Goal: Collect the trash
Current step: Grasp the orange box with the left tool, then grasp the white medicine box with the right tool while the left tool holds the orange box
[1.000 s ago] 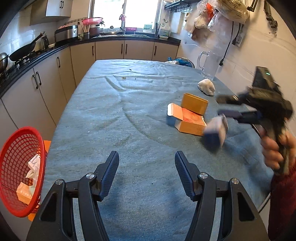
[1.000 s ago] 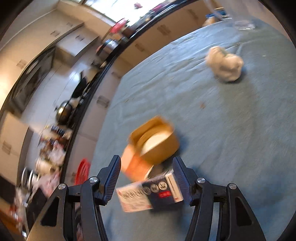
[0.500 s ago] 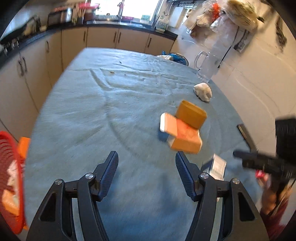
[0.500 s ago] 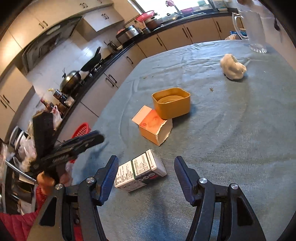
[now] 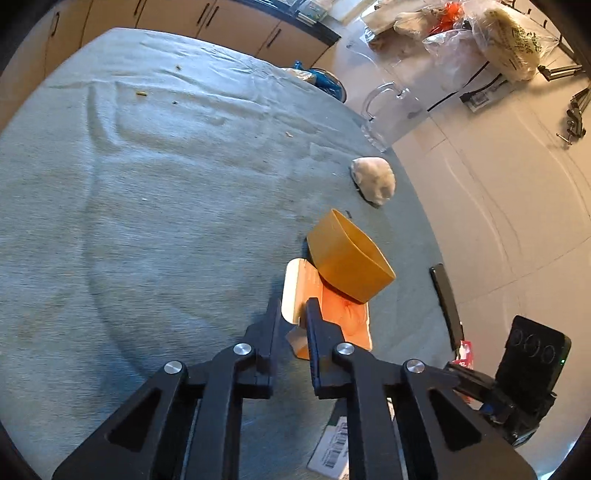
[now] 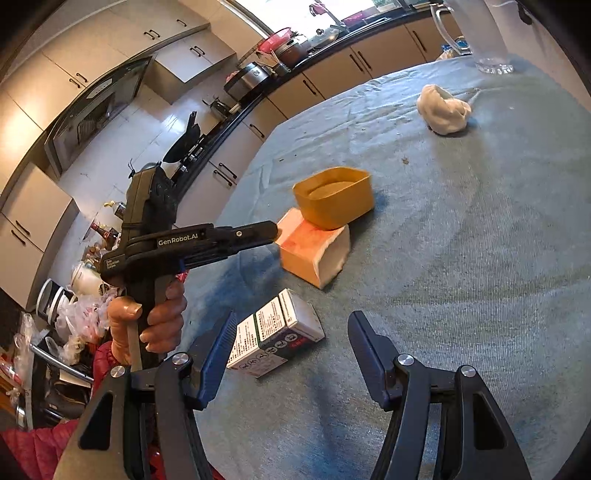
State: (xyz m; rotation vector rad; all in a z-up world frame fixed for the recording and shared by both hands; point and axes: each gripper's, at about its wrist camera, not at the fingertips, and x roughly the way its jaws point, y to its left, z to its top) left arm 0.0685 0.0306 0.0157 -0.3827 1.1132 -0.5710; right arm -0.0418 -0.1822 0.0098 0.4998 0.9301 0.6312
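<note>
An orange carton [image 5: 340,314] [image 6: 314,254] with an open white flap lies on the blue-grey tablecloth. A yellow tub [image 5: 349,264] [image 6: 334,201] leans on its far end. My left gripper [image 5: 291,308] [image 6: 275,232] is shut on the carton's flap. A small white-and-dark printed box [image 6: 275,334] [image 5: 328,450] lies on the cloth just ahead of my right gripper [image 6: 291,325], which is open and empty. A crumpled white wad [image 5: 373,181] [image 6: 443,110] lies further off.
A clear glass jug [image 5: 391,114] [image 6: 476,33] stands at the far table edge by the wall. A blue object [image 5: 325,81] sits beyond it. Kitchen cabinets and a cluttered counter [image 6: 236,110] run along the left. A dark strip [image 5: 447,302] lies at the table's right edge.
The right gripper let the small box drop onto the cloth and stayed open. The left gripper moved forward to the orange carton and shut on its flap.
</note>
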